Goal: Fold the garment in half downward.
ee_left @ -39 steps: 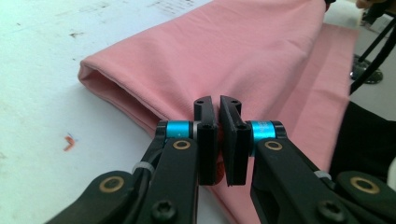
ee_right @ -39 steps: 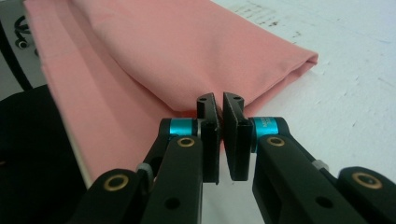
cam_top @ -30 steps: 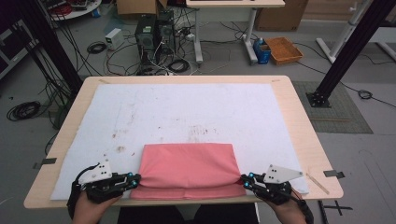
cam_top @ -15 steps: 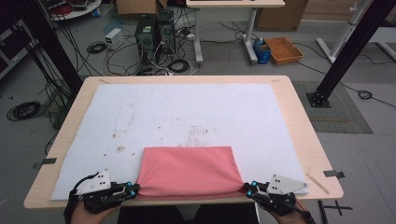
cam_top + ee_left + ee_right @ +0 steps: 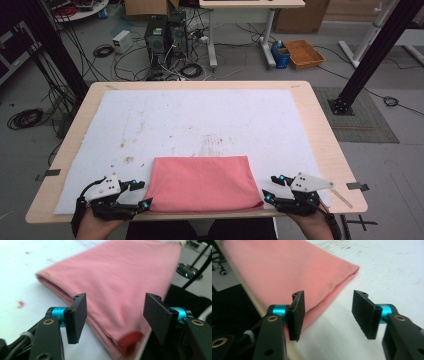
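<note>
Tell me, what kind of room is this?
Probably a lab or workshop. Computer towers and tangled cables sit on the floor behind the wooden table, where a folded pink cloth lies.

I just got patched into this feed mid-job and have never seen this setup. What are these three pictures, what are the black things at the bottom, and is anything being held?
No robot arm here: a person at a table holds a hand-held two-jaw tool in each hand. The high view looks down from above: the left gripper and right gripper sit at the near edge, either side of a folded pink cloth. The cloth lies on a stained white mat that covers the wooden table. The other two pictures come from cameras riding on each gripper, looking along its black jaws. Both pairs of jaws have just been opening. They stand apart, pads off the cloth, so nothing is held.
</note>
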The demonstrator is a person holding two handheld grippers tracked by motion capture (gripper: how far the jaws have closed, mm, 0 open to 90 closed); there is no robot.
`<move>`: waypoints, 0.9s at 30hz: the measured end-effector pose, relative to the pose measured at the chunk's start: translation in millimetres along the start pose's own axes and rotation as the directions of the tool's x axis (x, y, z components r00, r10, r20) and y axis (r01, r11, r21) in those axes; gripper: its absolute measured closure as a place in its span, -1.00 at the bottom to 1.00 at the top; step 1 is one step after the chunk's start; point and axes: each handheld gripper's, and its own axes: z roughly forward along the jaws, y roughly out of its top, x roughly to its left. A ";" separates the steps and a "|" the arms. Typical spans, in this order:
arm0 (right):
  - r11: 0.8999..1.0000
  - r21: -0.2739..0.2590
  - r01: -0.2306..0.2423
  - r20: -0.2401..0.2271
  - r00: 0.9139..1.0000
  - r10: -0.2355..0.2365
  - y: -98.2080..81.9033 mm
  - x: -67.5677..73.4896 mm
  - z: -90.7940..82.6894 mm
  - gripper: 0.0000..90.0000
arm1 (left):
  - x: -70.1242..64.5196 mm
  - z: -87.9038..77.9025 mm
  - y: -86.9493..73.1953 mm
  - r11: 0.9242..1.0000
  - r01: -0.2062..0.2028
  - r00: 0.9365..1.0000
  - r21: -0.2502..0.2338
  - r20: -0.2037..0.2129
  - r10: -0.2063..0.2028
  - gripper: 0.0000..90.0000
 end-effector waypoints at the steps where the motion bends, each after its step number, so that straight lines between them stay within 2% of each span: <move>1: 1.000 0.000 0.001 0.005 1.000 -0.001 4.1 -4.2 2.9 -0.07 | 2.3 0.8 2.5 1.000 0.005 1.000 -0.002 -0.010 -0.005 -0.21; 7: 1.000 0.013 -0.004 0.006 1.000 0.004 27.1 -19.9 25.7 -0.12 | 25.4 14.1 19.4 1.000 0.028 0.998 -0.014 -0.064 -0.029 -0.25; 11: 1.000 0.025 -0.005 -0.004 1.000 0.005 40.7 -28.7 45.5 -0.12 | 43.3 27.1 28.0 0.999 0.046 0.996 0.017 -0.082 -0.044 -0.25; 13: 0.999 0.038 0.001 -0.007 1.000 -0.001 45.7 -34.2 55.8 -0.07 | 50.9 35.2 31.1 0.997 0.065 0.996 0.048 -0.069 -0.062 -0.25; 17: 0.998 0.063 -0.008 -0.014 1.000 0.009 54.2 -45.4 73.4 -0.01 | 59.7 48.8 37.2 0.995 0.075 0.995 0.067 -0.074 -0.070 -0.25; 21: 0.995 0.095 -0.020 -0.010 1.000 0.021 59.9 -54.5 92.7 0.03 | 68.2 63.4 38.4 0.991 0.104 0.990 0.090 -0.107 -0.094 -0.25; 23: 0.993 0.115 -0.034 -0.013 0.999 0.036 60.5 -57.0 99.0 0.05 | 70.1 67.8 37.4 0.988 0.118 0.987 0.100 -0.119 -0.106 -0.25; 27: 0.988 0.148 -0.049 -0.011 0.999 0.051 56.8 -60.0 107.9 0.14 | 71.7 70.9 33.8 0.986 0.123 0.987 0.110 -0.121 -0.109 -0.25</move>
